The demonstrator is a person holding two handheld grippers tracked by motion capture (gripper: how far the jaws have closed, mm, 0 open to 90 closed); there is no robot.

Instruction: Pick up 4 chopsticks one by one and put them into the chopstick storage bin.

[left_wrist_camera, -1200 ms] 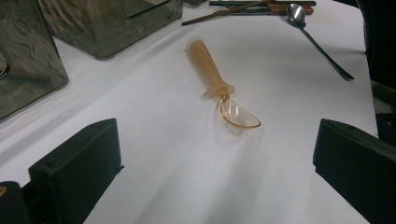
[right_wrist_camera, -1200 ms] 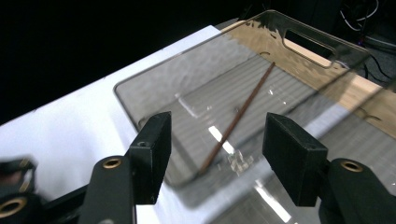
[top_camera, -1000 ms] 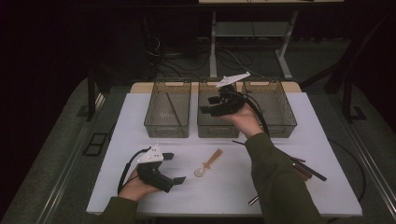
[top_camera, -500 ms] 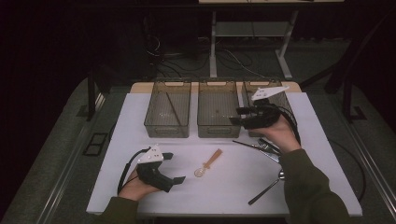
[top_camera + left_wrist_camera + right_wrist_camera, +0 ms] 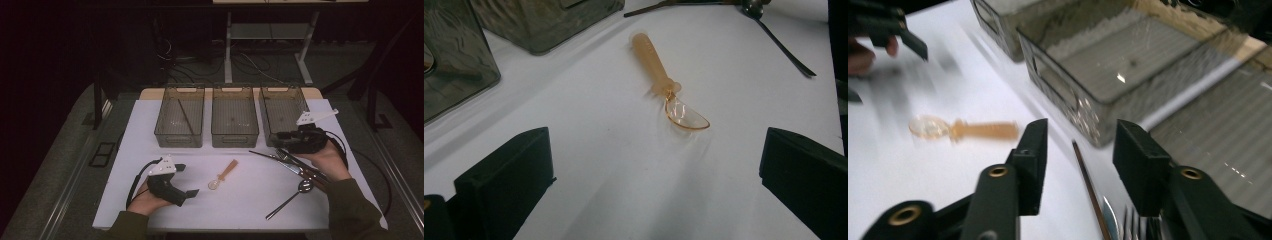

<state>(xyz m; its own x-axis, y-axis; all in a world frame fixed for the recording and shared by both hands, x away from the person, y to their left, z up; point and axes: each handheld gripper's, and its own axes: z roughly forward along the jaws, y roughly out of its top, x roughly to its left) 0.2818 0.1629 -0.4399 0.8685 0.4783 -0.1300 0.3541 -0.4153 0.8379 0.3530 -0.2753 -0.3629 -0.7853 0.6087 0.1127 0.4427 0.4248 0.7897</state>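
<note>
High view: right gripper (image 5: 281, 140) has dropped (cutlery-ward).

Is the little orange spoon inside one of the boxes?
No, the orange spoon lies on the white table, in front of the middle box and outside it.

I work in a dim lab: white-topped table (image 5: 150, 115), cables on floor (image 5: 250, 62), metal stand (image 5: 229, 45) behind.
</note>
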